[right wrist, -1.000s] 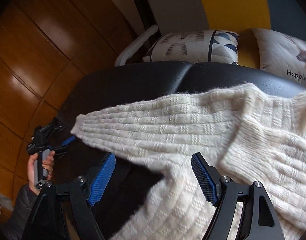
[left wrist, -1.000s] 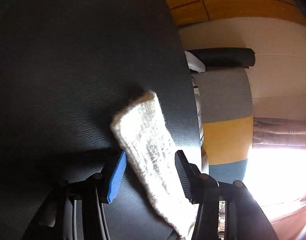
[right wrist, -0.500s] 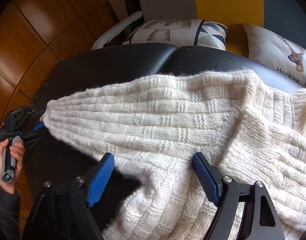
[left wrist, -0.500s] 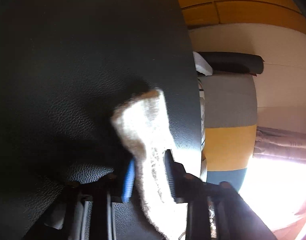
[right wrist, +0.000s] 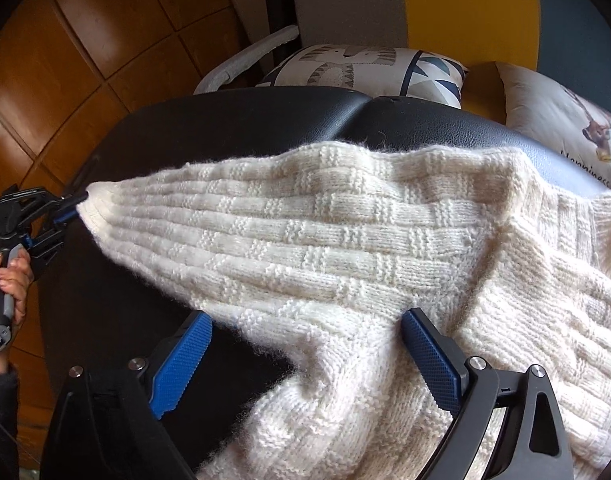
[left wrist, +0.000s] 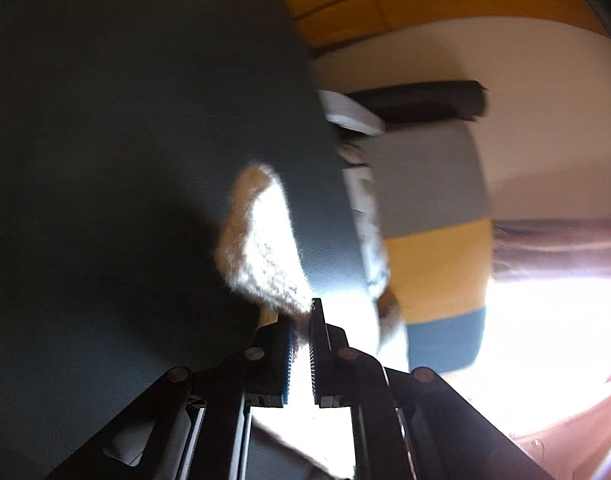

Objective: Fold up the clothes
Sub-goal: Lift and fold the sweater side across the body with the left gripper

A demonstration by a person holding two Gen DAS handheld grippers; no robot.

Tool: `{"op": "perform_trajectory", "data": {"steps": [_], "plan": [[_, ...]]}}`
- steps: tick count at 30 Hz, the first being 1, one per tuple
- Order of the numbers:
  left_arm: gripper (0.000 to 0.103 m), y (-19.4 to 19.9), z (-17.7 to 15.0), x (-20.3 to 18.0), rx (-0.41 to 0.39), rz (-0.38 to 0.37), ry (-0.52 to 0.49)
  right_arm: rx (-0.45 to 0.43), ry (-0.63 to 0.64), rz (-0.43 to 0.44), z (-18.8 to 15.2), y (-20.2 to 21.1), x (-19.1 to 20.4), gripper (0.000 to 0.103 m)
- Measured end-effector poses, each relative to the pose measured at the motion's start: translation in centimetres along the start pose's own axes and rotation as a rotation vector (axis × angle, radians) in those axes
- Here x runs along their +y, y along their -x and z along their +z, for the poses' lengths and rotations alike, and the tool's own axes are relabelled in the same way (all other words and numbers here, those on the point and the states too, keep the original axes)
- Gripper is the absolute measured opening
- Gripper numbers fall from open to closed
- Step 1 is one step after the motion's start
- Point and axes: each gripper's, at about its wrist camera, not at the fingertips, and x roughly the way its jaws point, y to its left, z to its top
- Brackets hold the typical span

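The left gripper (left wrist: 301,316) has its fingers nearly together and still closing, with the cuff (left wrist: 261,248) of the sweater's sleeve pinched between them. In the right wrist view this gripper (right wrist: 71,208) is at the far left, held by a hand (right wrist: 11,280), and it grips the tip of the sleeve, which stretches out across the bench (right wrist: 241,120).

The right gripper (right wrist: 305,344) has its fingers wide and opening. They stand on either side of the place where the sleeve meets the body of the sweater (right wrist: 345,248). The knit lies between them, but the blue pads do not press on it.

The white sweater lies on the black padded bench, its body to the right and the sleeve to the left. Behind the bench are two printed cushions (right wrist: 365,68) on a sofa (right wrist: 465,4) of grey, yellow and blue. The floor (right wrist: 65,60) is of brown wood.
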Motion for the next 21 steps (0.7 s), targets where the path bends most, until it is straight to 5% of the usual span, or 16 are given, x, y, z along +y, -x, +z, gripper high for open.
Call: {"op": "perform_trajectory", "data": {"steps": [7,12,17,21], "plan": [[0.005,-1.0,-4.2,-8.7,0.096,-0.122,-0.182,-0.085,-0.160,0.100,-0.5,3.2,-2.8,0.095],[0.005,-5.4,-9.8,-15.4,0.245,-0.165,-0.311,-0.160,-0.207,0.060,-1.4,5.8,-4.5,0.079],[0.005,-11.3,-17.3,-20.7,0.416,-0.151,-0.449,-0.201,-0.171,0.083,-2.3,7.9,-5.1,0.070],[0.005,-13.7,-24.4,-21.0,0.537,-0.109,-0.520,-0.247,-0.267,0.130,-3.5,9.8,-7.9,0.059]]}}
